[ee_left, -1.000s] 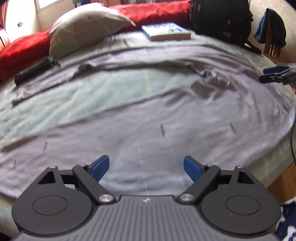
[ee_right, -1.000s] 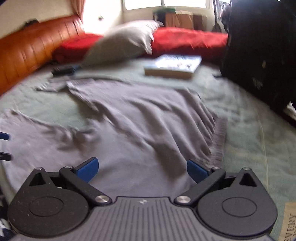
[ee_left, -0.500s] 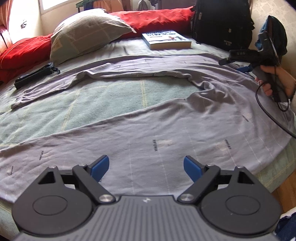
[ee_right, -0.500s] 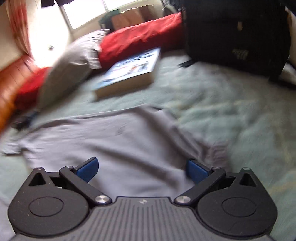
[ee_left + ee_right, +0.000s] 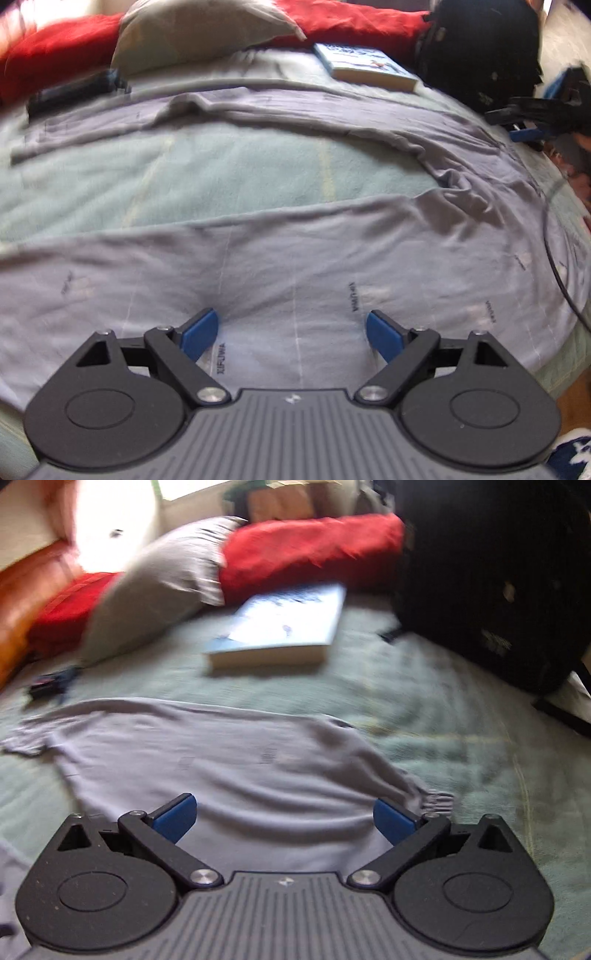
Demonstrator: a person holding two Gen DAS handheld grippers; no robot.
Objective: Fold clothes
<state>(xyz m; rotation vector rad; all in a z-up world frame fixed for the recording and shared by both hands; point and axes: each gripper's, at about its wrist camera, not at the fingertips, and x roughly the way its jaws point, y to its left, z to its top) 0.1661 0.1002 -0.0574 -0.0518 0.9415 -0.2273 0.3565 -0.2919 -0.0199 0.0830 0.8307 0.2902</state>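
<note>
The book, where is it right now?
The book lies at the bed's far end, between the grey pillow and the black bag.

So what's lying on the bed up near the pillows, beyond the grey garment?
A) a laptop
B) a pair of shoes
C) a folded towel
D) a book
D: a book with a pale blue cover lies flat on the green blanket, beside the red cushion.
</note>
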